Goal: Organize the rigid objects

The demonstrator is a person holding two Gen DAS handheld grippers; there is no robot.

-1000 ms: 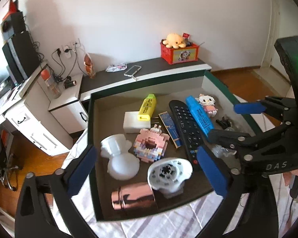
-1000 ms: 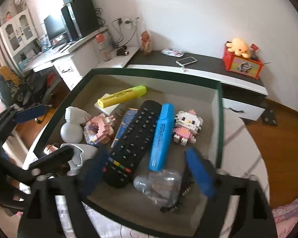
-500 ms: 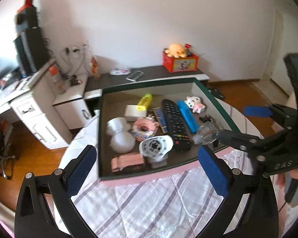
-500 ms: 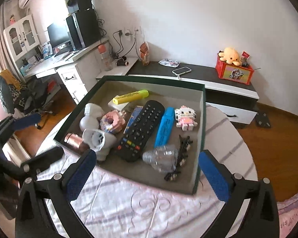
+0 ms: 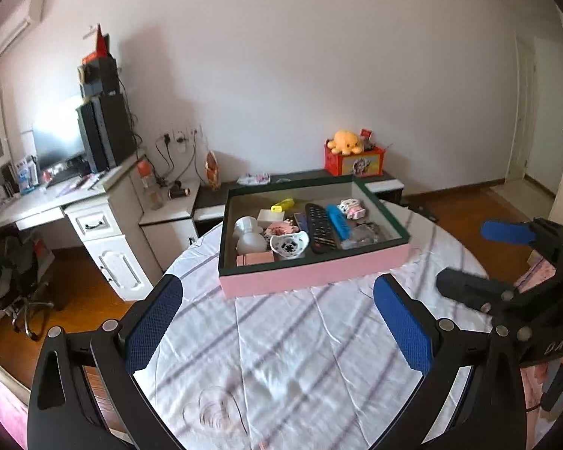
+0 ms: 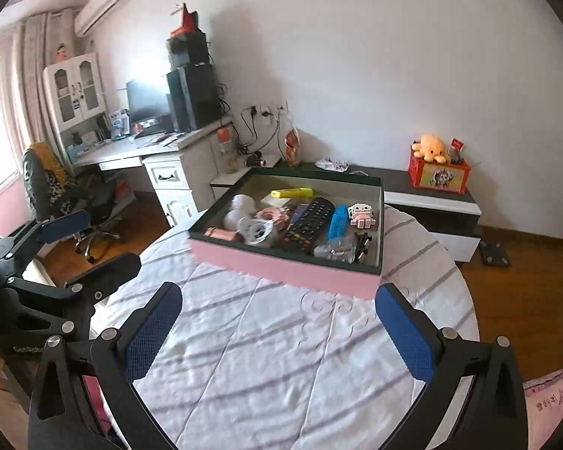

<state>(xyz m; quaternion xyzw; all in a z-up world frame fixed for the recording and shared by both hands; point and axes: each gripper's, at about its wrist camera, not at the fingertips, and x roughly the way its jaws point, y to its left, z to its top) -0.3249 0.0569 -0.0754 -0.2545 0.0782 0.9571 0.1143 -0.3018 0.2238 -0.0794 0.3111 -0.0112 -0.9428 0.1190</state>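
My left gripper (image 5: pixel 277 322) at the bottom of the left wrist view has its blue pads spread wide with nothing between them, over the white striped tablecloth (image 5: pixel 300 356). My right gripper (image 6: pixel 277 324) is likewise spread to its widest and empty. The shallow pink-sided box with a dark green rim (image 5: pixel 315 279) sits mid-frame, well apart from both, holding a black remote control (image 5: pixel 319 225), a blue marker (image 5: pixel 337 221), a yellow highlighter (image 5: pixel 282 205) and small toys.

The pink box (image 5: pixel 315 275) near wall hides part of the rose-gold cylinder (image 5: pixel 254 259); the clear item (image 6: pixel 334 250) is too blurred to identify.
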